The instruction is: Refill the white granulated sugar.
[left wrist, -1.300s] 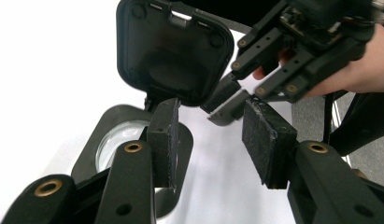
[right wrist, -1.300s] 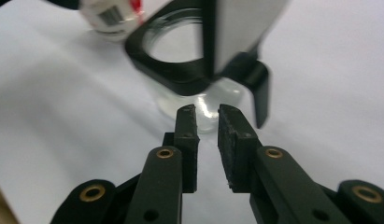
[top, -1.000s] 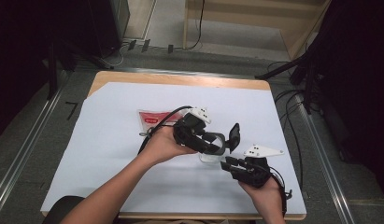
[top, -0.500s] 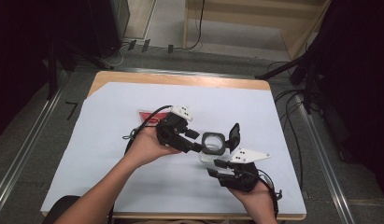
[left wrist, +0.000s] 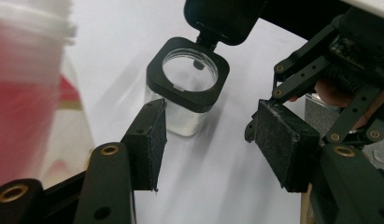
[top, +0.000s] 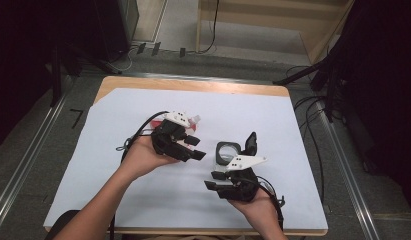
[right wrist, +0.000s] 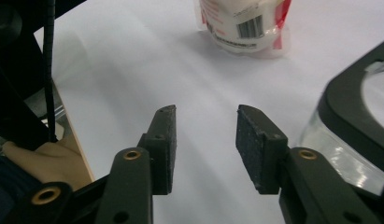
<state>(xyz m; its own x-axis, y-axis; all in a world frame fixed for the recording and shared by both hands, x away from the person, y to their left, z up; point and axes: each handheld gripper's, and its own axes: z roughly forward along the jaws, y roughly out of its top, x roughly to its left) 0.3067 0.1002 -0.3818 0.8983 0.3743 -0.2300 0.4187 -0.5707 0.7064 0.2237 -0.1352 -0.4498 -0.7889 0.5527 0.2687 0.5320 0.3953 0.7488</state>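
Nearest the table edge, the right gripper sits low in the person's right hand, jaws parted to a moderate gap with nothing between them; its own view shows bare white sheet between the pads.

Just beyond it stands the clear square jar with a black collar, upright on the white paper table cover, its black hinged lid flipped open and standing up on the jar's right far side. The jar is close beside the right gripper, not touched by it.

To the left and slightly farther, the left gripper is held in the left hand, jaws spread wide and empty, pointing right toward the jar, which lies a short way off.

Behind the left gripper, partly hidden, lies a red-and-white plastic pouch with a barcode.
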